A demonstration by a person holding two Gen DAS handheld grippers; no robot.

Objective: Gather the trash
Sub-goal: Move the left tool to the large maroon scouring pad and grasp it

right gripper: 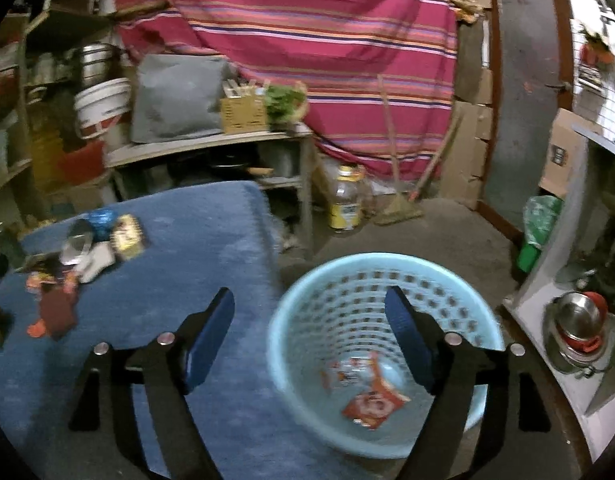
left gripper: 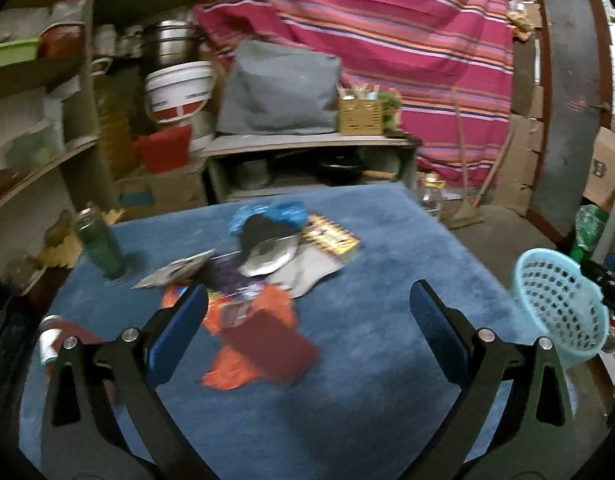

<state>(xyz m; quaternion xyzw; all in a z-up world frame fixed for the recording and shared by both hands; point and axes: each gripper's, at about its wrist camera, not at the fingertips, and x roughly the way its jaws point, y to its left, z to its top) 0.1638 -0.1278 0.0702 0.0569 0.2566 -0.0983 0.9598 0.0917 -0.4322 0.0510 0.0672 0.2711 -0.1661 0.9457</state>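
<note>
Task is partly complete — two snack wrappers lie in the light-blue basket beside the table. Most wrappers remain piled on the blue tabletop. Left gripper and right gripper both stand apart, empty.

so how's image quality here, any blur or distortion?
Left wrist: motion blur smears the wrapper pile; dim light; fisheye bends the shelves. Right wrist: basket rim and wrappers inside softened; black vignette in the corners; tool arms sharper in both.
</note>
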